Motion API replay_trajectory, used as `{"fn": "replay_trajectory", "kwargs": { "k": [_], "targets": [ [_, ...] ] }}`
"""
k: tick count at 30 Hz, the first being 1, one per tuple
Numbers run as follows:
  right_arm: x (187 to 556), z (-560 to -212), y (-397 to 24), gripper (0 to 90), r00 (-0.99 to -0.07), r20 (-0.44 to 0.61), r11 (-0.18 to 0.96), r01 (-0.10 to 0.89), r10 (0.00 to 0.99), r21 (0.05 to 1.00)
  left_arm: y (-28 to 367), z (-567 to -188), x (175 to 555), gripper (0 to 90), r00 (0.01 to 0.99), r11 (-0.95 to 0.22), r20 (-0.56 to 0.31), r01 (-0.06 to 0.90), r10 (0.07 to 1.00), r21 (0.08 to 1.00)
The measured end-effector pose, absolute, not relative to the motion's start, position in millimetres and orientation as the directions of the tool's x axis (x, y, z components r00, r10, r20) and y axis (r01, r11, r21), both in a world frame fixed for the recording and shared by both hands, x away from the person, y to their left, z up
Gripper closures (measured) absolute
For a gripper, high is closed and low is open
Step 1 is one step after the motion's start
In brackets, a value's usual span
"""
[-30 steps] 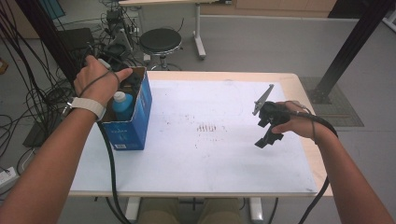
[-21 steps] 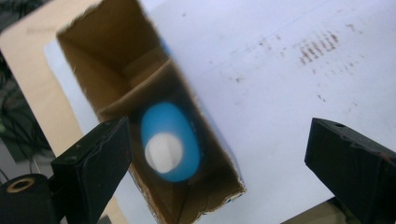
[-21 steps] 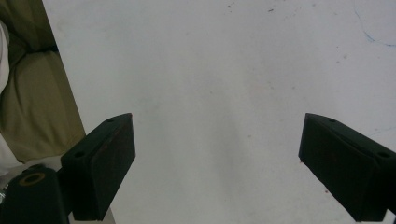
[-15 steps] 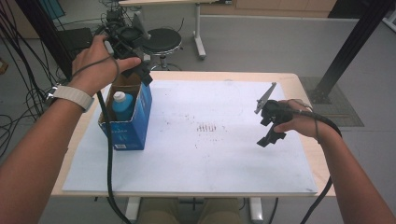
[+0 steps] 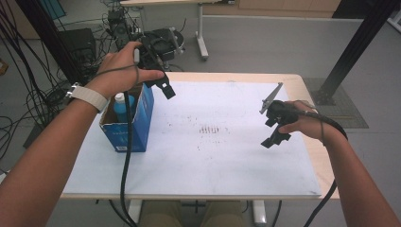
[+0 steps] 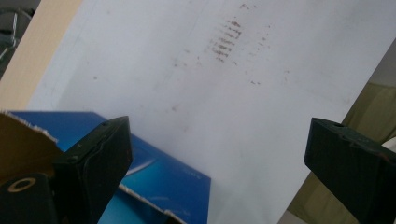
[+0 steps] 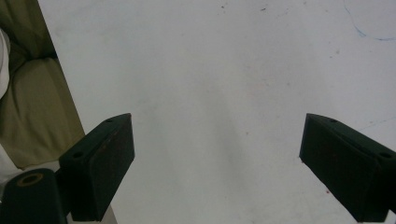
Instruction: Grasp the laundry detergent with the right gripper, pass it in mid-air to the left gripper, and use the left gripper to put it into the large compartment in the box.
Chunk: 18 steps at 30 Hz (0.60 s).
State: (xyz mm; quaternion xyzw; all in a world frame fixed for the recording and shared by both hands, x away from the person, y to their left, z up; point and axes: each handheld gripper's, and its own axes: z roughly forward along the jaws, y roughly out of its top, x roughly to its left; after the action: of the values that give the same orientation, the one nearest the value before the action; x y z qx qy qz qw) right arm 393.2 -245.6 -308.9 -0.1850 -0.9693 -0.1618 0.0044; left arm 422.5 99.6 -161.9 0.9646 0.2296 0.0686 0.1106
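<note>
At the left of the high view stands an open blue cardboard box [image 5: 135,124] on the white-covered bench [image 5: 227,156], a bottle [image 5: 121,105] with a pale cap upright inside. The box looks light and crushable, the bottle probably smooth and rigid; its neck seems the surest hold. Above the box, the left tool [image 5: 163,85] hangs with jaws apart, empty. At centre right, the right tool [image 5: 276,127] is also apart, empty.

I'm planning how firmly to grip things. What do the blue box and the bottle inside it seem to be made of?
Box: likely printed cardboard; the left gripper view shows a brown inner face and a torn, ragged flap edge. Bottle: probably plastic, blue with a white cap; finish unclear.
</note>
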Motion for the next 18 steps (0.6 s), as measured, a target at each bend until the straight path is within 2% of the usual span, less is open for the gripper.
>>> {"fn": "replay_trajectory", "kwargs": {
  "k": [7,18],
  "targets": [
    [392.2,-308.9,-249.2,10.2,-0.926,0.069,0.874,0.374,0.372,0.311,77.5,-179.1,422.2,9.0,0.921,-0.915,0.105,0.351,0.376,0.200],
    [388.3,-305.3,-254.6,10.0,-0.922,0.060,0.871,0.383,0.384,0.307,52.7,-198.0,424.4,8.8,0.943,-0.943,0.114,0.295,0.314,0.153]
  ]
}}
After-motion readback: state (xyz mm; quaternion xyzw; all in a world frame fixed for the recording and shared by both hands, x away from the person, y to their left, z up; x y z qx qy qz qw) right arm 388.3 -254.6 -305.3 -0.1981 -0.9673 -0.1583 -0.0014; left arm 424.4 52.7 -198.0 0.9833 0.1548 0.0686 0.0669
